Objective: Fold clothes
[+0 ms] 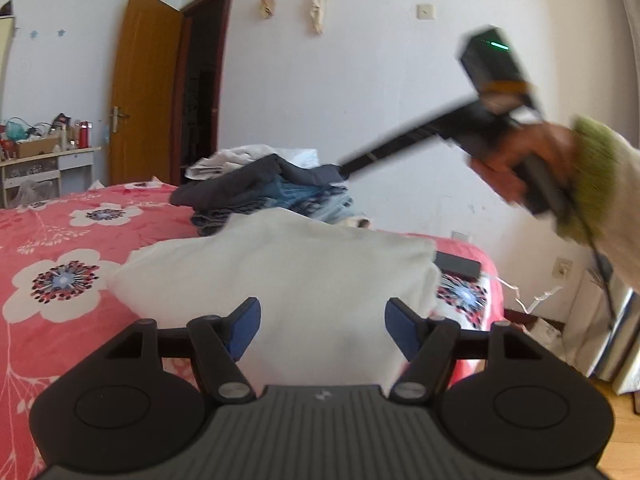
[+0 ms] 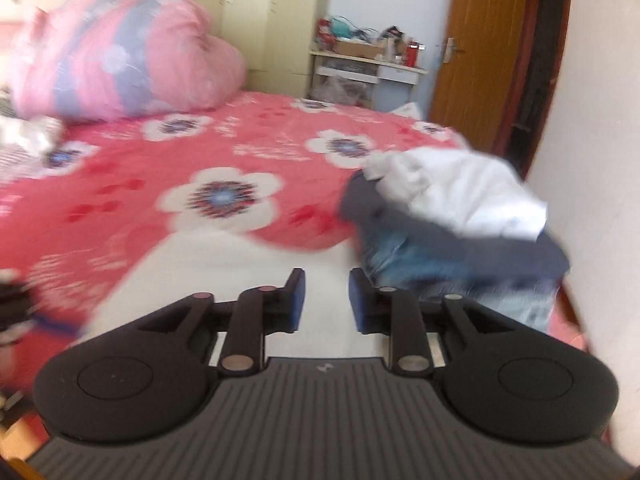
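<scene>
Both grippers, left (image 1: 322, 330) and right (image 2: 325, 300), had fingers spread above the white shirt (image 1: 280, 264); bare bed (image 1: 60, 240) lay at 9 o'clock.

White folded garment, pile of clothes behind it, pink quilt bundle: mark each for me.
White folded garment (image 1: 288, 256), left wrist view, middle of its top surface.
Pile of clothes (image 1: 264, 188), left wrist view, dark garment on the pile.
Pink quilt bundle (image 2: 120, 56), right wrist view, centre of the bundle.

**Bedroom in daylight**

I saw white walls (image 1: 360, 80), an open wooden door (image 1: 144, 88) and a cluttered white dresser (image 1: 48, 160) beside it. The bed (image 1: 60, 240) wore a red flowered sheet; a pink rolled quilt (image 2: 120, 56) lay before cream wardrobes (image 2: 256, 12). Wooden floor (image 1: 624, 412).
</scene>
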The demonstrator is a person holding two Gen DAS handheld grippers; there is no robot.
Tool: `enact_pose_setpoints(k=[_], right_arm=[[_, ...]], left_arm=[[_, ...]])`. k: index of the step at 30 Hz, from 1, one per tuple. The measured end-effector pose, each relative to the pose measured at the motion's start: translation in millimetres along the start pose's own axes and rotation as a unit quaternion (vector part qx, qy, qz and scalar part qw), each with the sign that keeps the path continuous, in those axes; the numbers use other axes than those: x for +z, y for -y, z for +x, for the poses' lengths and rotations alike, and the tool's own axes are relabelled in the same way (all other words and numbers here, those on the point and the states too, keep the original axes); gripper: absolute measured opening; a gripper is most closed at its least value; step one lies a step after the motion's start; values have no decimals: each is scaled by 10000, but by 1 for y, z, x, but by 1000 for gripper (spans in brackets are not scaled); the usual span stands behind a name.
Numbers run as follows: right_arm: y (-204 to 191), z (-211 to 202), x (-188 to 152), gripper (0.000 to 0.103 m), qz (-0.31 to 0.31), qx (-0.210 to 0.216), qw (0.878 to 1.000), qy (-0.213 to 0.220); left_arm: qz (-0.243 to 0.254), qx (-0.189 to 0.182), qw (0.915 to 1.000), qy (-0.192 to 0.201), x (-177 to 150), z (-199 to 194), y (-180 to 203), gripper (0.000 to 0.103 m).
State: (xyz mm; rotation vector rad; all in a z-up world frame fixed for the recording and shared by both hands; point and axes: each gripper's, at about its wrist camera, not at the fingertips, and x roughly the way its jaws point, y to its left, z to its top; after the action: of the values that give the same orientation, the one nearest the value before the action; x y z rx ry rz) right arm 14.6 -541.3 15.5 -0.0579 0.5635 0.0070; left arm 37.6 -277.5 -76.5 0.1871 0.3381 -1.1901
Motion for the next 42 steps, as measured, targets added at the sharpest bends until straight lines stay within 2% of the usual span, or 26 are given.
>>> enact_pose_setpoints(k=[1, 3, 5, 8, 11, 12, 13, 15, 19, 22, 26, 28, 31, 36, 42], right_arm=[[-3, -12, -18, 28, 106, 178, 9998, -43], [-8, -14, -55, 29, 425, 257, 9984, -262], [-4, -16, -95, 29, 781, -228, 9951, -564], [10, -48, -135, 29, 1673, -1205, 9773, -489], [-4, -86, -157, 31, 2207, -1413, 9649, -150], [-10, -98, -164, 37, 2359, -1470, 9606, -43], [-22, -101, -167, 48, 2364, -1453, 9607, 22], [-48, -108, -172, 59, 2374, -1419, 9609, 153], [-95, -118, -181, 74, 2415, -1277, 9613, 367], [-122, -114, -179, 86, 2366, -1193, 9632, 442], [-146, -108, -176, 90, 2351, -1082, 9646, 503], [-154, -105, -173, 97, 2444, -1061, 9625, 506], [-163, -104, -166, 102, 2323, -1088, 9650, 545], [-179, -105, -151, 102, 1900, -1418, 9704, 470], [-189, -103, -147, 102, 1940, -1751, 9647, 326]], left_arm=[[98, 17, 9998, -174, 0, 4, 6, 70], [460, 255, 9976, -461, -2, 10, 18, 71], [859, 469, 9937, -549, -2, 7, 30, 71], [1102, 565, 9914, -428, 2, -15, 41, 71], [1052, 791, 9907, -355, 6, -35, 48, 75], [945, 843, 9913, -348, 7, -41, 49, 76], [780, 863, 9925, -365, 8, -47, 49, 77], [391, 903, 9943, -399, 10, -59, 48, 78], [-496, 1067, 9920, -464, 11, -83, 38, 82], [-922, 1222, 9874, -394, 10, -102, 32, 88], [-1351, 1376, 9806, -358, 7, -120, 28, 95], [-1494, 1438, 9775, -376, 6, -125, 26, 97], [-1634, 1519, 9740, -397, 6, -129, 25, 98], [-1777, 1500, 9717, -404, 7, -133, 23, 101], [-1781, 1591, 9701, -441, 7, -136, 24, 103]])
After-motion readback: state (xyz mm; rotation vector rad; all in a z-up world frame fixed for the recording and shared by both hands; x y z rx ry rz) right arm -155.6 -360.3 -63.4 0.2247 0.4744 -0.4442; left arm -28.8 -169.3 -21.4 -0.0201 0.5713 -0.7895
